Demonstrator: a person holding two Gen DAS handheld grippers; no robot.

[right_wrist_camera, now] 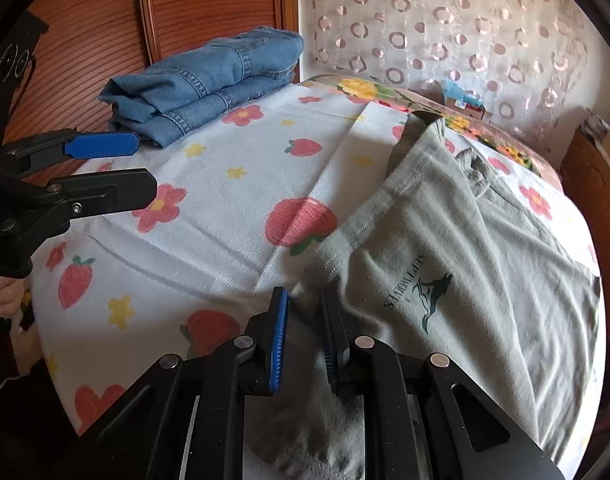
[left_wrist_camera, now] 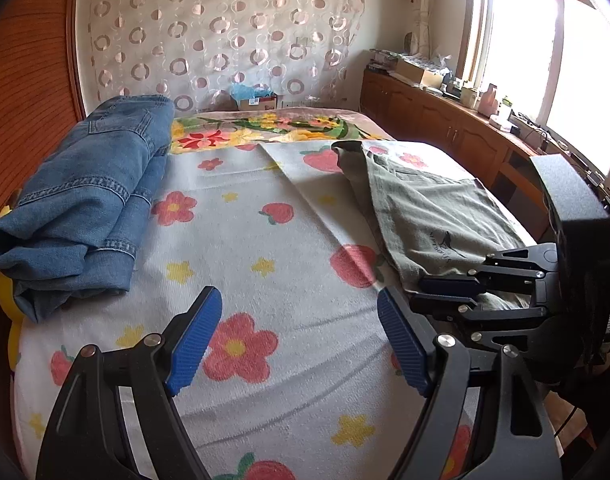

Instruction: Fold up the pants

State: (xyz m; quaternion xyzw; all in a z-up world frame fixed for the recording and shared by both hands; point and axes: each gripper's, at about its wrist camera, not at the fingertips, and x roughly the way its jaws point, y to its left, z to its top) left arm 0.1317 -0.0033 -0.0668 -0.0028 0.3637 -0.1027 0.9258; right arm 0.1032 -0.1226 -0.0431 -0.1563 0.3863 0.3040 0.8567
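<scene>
Grey-green pants [left_wrist_camera: 437, 216] with a dark printed logo lie flat on the right side of the bed; the right wrist view shows the grey-green pants [right_wrist_camera: 465, 248] running away from my fingers. My right gripper [right_wrist_camera: 305, 300] is shut on their near left corner, with grey cloth filling the narrow gap between the blue pads. The left wrist view shows the right gripper [left_wrist_camera: 417, 292] at that same hem. My left gripper [left_wrist_camera: 297, 304] stands open over the flowered blanket [left_wrist_camera: 265, 220], nothing between its fingers. In the right wrist view, the left gripper [right_wrist_camera: 147, 164] sits to the left of the pants.
Folded blue jeans [left_wrist_camera: 89, 200] rest at the bed's left side against a wooden panel [left_wrist_camera: 29, 100]; in the right wrist view the jeans [right_wrist_camera: 209, 76] are at the far left. A low wooden cabinet [left_wrist_camera: 445, 120] with clutter runs under the window. A cardboard box [left_wrist_camera: 257, 102] sits beyond the bed.
</scene>
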